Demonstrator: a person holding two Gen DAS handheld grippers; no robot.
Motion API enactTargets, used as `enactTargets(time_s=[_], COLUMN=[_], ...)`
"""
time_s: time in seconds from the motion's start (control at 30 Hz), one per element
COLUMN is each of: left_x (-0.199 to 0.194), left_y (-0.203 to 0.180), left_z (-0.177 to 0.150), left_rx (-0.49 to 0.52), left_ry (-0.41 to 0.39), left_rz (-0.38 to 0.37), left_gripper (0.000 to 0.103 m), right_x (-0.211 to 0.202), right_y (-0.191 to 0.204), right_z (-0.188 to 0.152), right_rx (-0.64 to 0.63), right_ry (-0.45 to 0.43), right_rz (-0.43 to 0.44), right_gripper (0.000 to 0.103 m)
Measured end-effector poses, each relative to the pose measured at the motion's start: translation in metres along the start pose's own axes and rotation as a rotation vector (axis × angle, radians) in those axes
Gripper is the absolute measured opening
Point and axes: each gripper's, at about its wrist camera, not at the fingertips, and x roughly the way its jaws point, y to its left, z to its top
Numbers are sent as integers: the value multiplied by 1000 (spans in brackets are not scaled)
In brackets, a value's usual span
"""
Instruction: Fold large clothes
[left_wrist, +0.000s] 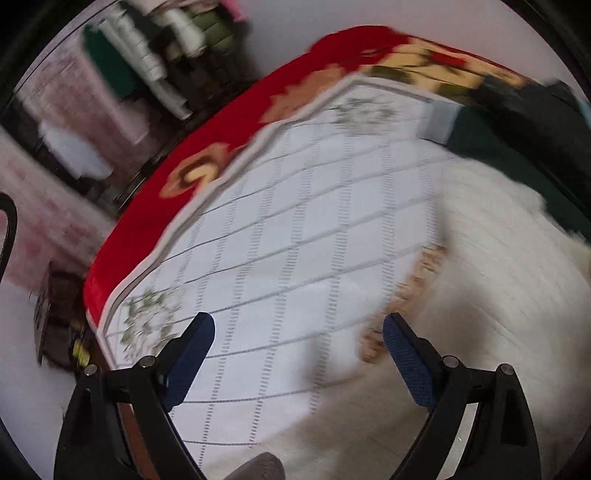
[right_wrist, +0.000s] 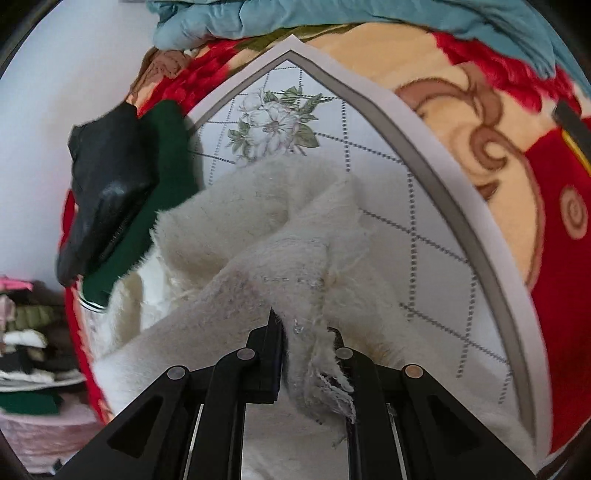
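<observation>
Now right gripper (right_wrist: 308, 332) pinching a frayed edge of the fuzzy white garment (right_wrist: 258, 229), bunched on the quilted mat (right_wrist: 424, 206). Left gripper (left_wrist: 299, 328) hovering above the mat, jaws spread, holding nothing, garment at 3 o'clock. Dark green clothing (right_wrist: 166, 177) at 10 o'clock.

Home bedroom: blanketed bed (right_wrist: 480, 122), stacked clothes (left_wrist: 155, 55).

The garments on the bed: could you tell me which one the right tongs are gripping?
The fluffy cream-white garment; the right tongs pinch its frayed edge. The dark green garment and black garment lie untouched beyond.
</observation>
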Motion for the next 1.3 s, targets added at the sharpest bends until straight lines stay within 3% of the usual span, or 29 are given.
enactTargets(time_s=[0.1, 0.17, 0.33, 0.4, 0.47, 0.57, 0.73, 0.8, 0.93, 1.07, 1.17, 1.3], left_x=[17, 42, 97, 111, 126, 129, 57, 40, 87, 123, 144, 130], left_y=[-34, -43, -17, -4, 13, 35, 39, 21, -12, 10, 37, 40], left_z=[-18, -19, 1, 7, 10, 7, -1, -11, -23, -2, 10, 13], left_rx=[114, 126, -10, -22, -73, -142, -141, -72, 20, -124, -214, -187], left_ry=[23, 48, 130, 124, 167, 227, 122, 117, 208, 235, 255, 243], left_rz=[-22, 48, 135, 204, 238, 224, 96, 31, 100, 182, 221, 192], left_gripper=[93, 93, 95, 95, 95, 95, 95, 95, 95, 96, 96, 96], right_x=[1, -3, -14, -22, -35, -51, -48, -41, -34, -35, -46, -57], right_y=[21, 38, 72, 81, 89, 87, 75, 72, 82, 96, 98, 86], right_z=[-2, -5, -16, -19, -19, -15, -9, -9, -13, -19, -20, -11], right_rx=[-57, -103, -151, -153, -150, -103, -50, -40, -69, -101, -123, -82], right_ry=[12, 24, 33, 11, -40, -72, -42, -11, 7, 13, -45, -74], right_rz=[22, 37, 101, 127, 147, 183, 181, 175, 168, 174, 148, 148], right_gripper=[12, 12, 12, 12, 12, 12, 12, 12, 12, 12, 12, 12])
